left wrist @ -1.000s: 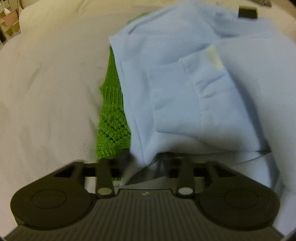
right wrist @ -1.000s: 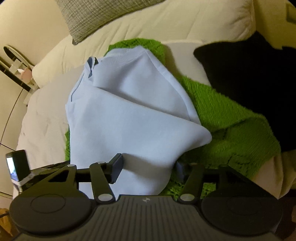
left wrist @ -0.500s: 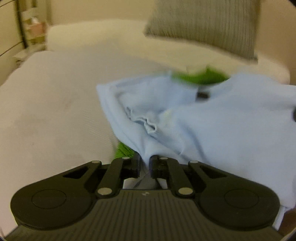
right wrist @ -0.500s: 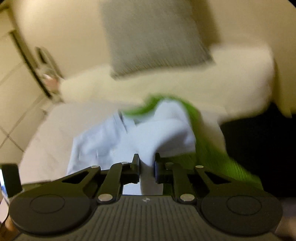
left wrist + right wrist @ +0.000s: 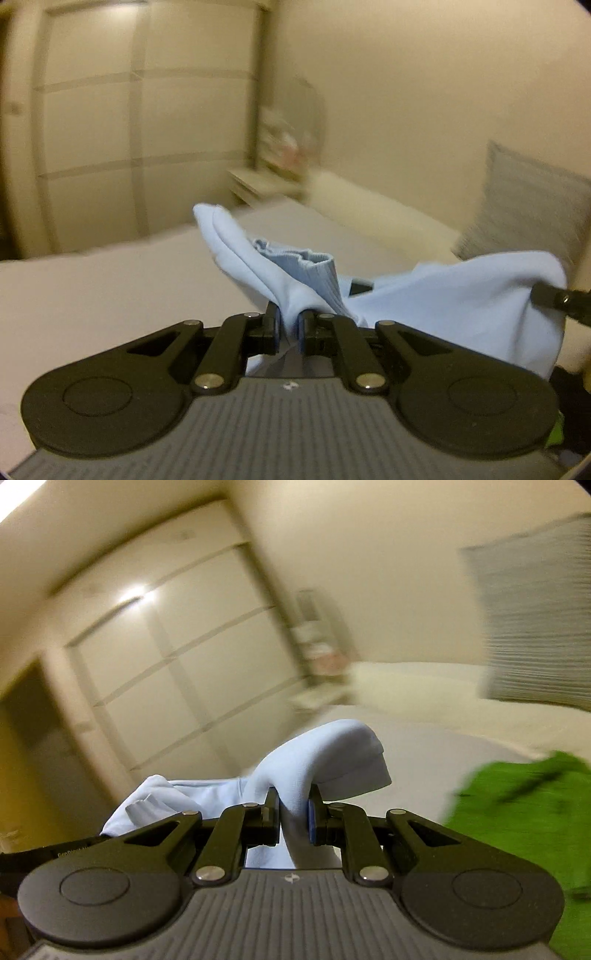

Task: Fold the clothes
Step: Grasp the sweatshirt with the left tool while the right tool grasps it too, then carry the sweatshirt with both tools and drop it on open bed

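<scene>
Left view: left tool clamped on a blue top, cloth stretching to 3 o'clock above the bed. Right view: right tool pinching the top; green knit at 3 o'clock.

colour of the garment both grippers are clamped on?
Pale blue garment, with a ribbed cuff in the same blue. Clearest in the left wrist view.
</scene>
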